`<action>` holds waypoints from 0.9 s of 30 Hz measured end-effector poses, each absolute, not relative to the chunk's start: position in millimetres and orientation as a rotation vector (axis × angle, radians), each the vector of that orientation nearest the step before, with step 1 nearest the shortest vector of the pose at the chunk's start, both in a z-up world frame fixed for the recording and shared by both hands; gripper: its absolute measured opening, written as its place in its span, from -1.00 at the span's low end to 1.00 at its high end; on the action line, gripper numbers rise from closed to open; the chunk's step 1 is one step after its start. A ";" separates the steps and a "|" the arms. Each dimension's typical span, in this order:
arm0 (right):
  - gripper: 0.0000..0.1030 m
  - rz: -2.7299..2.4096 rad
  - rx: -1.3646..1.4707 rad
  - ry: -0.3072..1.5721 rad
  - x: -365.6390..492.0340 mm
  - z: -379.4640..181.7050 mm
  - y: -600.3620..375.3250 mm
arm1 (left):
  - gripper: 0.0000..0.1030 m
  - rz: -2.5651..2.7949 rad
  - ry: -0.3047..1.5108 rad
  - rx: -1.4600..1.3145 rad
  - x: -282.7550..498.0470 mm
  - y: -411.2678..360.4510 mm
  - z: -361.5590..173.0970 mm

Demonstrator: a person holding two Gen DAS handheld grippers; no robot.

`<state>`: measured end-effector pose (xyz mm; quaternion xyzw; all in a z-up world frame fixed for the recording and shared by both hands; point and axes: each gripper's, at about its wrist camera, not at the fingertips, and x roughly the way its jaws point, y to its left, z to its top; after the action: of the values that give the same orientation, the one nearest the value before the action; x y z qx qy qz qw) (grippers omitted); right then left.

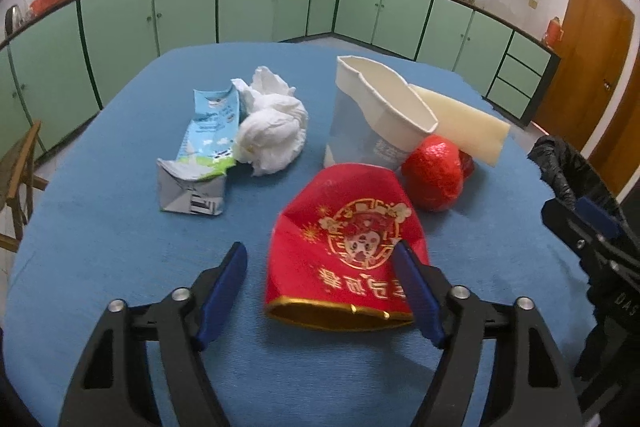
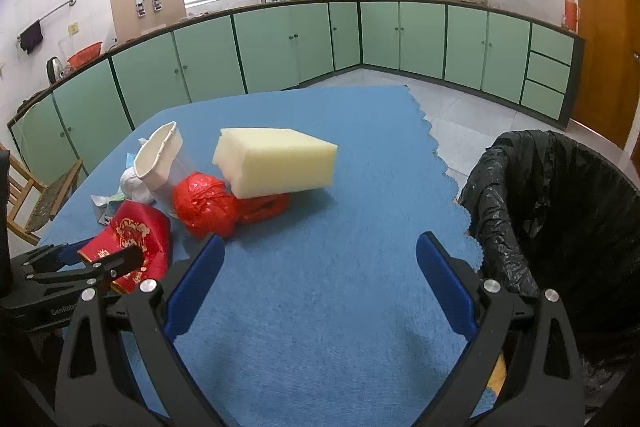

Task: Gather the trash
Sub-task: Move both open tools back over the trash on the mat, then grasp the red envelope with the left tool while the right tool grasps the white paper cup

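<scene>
Blue cloth (image 1: 120, 267) covers the table, and your trash sits on it in one loose cluster. Take the red cup (image 1: 344, 247) as your landmark: it lies crushed on its side, gold rim toward you, between the fingers of your left gripper (image 1: 322, 287). That gripper is spread wide; its right pad looks to be against the cup's side, though the angle makes contact hard to judge, and the left pad stands clear of it.

Just behind the red cup stands a dented white cup (image 1: 376, 115), tilted. To the red cup's right and slightly behind lies a red bag (image 1: 434, 175), balled up, and a foam block (image 2: 276, 163) rests on top of that bag, leaning against the white cup. To the red cup's left and behind, a flattened milk carton (image 1: 200, 155) lies touching a wad of tissue (image 1: 272, 127).

Your right gripper (image 2: 320, 279) is also spread wide, holding nothing, above bare cloth well to the right of the red cup. Farther right again, off the scalloped table edge, is the bin (image 2: 560, 211), lined with a black bag; in the left wrist view you catch only its crinkled rim.
</scene>
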<state>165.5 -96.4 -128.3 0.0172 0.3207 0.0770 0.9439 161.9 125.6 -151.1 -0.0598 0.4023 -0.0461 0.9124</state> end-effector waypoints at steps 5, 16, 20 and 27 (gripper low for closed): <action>0.82 0.155 0.034 0.656 166.1 -129.1 -97.1 | -0.25 -0.095 0.801 -0.124 157.5 114.5 -144.0; 0.82 0.208 -0.017 0.592 163.2 -106.6 -70.1 | -0.59 -0.039 0.736 -0.170 143.1 133.3 -120.9; 0.82 0.252 -0.003 0.581 168.5 -98.8 -49.8 | -0.63 -0.012 0.683 -0.152 134.9 147.4 -104.3; 0.65 0.323 -0.019 0.569 176.4 -92.4 -10.0 | -0.64 0.084 0.614 -0.135 138.1 175.5 -91.8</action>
<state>176.4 -10.0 -92.4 -0.0093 0.2797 0.1585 0.9469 138.1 175.5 -91.8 -0.0665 0.3019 0.0415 0.9501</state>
